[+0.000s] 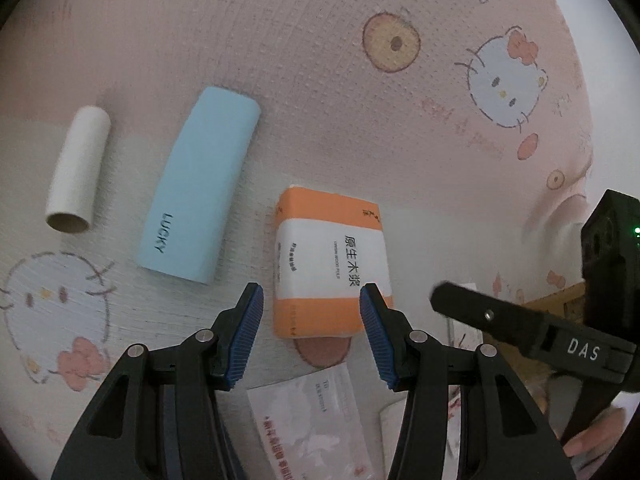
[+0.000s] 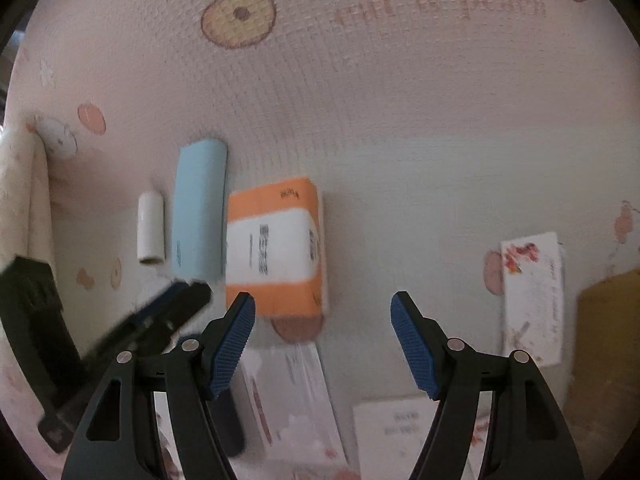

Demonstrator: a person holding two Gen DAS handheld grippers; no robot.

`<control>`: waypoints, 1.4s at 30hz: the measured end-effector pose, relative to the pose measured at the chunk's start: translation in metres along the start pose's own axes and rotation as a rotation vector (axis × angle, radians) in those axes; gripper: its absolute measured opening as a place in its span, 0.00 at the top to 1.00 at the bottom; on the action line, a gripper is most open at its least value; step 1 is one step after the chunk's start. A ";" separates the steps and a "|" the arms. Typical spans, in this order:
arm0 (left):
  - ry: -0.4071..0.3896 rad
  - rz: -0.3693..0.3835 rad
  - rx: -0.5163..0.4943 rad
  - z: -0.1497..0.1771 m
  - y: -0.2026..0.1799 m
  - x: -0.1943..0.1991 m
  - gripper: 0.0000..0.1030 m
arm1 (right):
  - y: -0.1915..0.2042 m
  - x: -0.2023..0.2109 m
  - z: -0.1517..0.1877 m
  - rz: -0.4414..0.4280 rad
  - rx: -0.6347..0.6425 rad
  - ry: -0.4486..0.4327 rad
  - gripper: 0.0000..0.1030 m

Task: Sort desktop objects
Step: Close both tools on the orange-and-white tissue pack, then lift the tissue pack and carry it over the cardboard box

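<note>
On the pink cartoon-print tablecloth (image 1: 320, 100) three things lie in a row: a cardboard tube (image 1: 78, 168), a light blue case marked LUCKY (image 1: 198, 184) and an orange and white tissue pack (image 1: 330, 268). My left gripper (image 1: 311, 300) is open just in front of the tissue pack, nothing between its blue pads. The right wrist view shows the same tube (image 2: 151, 228), blue case (image 2: 199, 210) and tissue pack (image 2: 276, 248). My right gripper (image 2: 322, 310) is open and empty, to the right of the pack's near end.
White printed packets lie near me (image 1: 316, 420) (image 2: 292, 392), another (image 2: 394, 432) beside them, and a white card with red print (image 2: 532, 296) at the right. A brown object (image 2: 608, 320) sits at the far right. The other gripper shows in each view (image 1: 540, 328) (image 2: 132, 328).
</note>
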State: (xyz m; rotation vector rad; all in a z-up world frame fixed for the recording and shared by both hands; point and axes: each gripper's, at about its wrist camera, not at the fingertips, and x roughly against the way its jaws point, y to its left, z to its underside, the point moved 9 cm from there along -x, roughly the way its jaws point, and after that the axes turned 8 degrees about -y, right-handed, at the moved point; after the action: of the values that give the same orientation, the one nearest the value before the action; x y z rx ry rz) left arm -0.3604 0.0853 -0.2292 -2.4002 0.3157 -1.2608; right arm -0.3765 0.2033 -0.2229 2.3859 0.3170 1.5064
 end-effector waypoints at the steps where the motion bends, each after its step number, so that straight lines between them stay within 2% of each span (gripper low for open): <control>1: -0.004 0.007 0.013 0.001 0.000 -0.003 0.47 | 0.000 -0.004 -0.002 -0.016 -0.015 -0.011 0.33; 4: -0.020 0.021 0.087 0.002 0.006 -0.012 0.47 | 0.001 -0.014 -0.007 -0.066 -0.060 -0.046 0.33; 8: -0.032 0.084 0.221 0.004 0.013 -0.022 0.48 | -0.008 -0.031 -0.008 -0.136 -0.204 -0.066 0.33; 10: -0.031 0.093 0.265 0.006 0.017 -0.028 0.50 | -0.010 -0.039 -0.008 -0.170 -0.254 -0.069 0.33; 13: -0.025 0.088 0.275 0.007 0.020 -0.036 0.52 | -0.010 -0.050 -0.007 -0.219 -0.300 -0.064 0.33; 15: -0.027 0.089 0.280 0.008 0.021 -0.040 0.52 | -0.009 -0.057 -0.006 -0.218 -0.299 -0.058 0.34; 17: -0.030 0.095 0.285 0.008 0.021 -0.042 0.53 | -0.011 -0.064 -0.004 -0.200 -0.291 -0.053 0.46; 19: -0.034 0.099 0.289 0.008 0.021 -0.045 0.53 | -0.010 -0.069 -0.003 -0.216 -0.307 -0.048 0.52; 23: -0.044 0.107 0.313 0.009 0.023 -0.049 0.55 | -0.007 -0.079 0.002 -0.267 -0.350 -0.042 0.52; 28: -0.063 0.112 0.312 0.011 0.020 -0.050 0.59 | 0.003 -0.077 0.003 -0.264 -0.284 -0.090 0.56; 32: -0.057 0.161 0.366 0.008 0.018 -0.047 0.59 | 0.011 -0.070 -0.001 -0.247 -0.213 -0.122 0.59; 37: -0.114 0.158 0.312 -0.002 0.006 -0.026 0.60 | 0.020 -0.053 -0.008 -0.272 -0.186 -0.141 0.59; 42: -0.162 0.193 0.292 -0.018 -0.009 0.000 0.60 | 0.032 -0.025 -0.020 -0.289 -0.159 -0.190 0.59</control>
State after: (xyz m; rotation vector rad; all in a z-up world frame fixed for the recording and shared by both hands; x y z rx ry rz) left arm -0.3753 0.0891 -0.2154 -2.1483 0.2853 -0.9488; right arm -0.4042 0.1679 -0.2247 2.2239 0.4562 1.1251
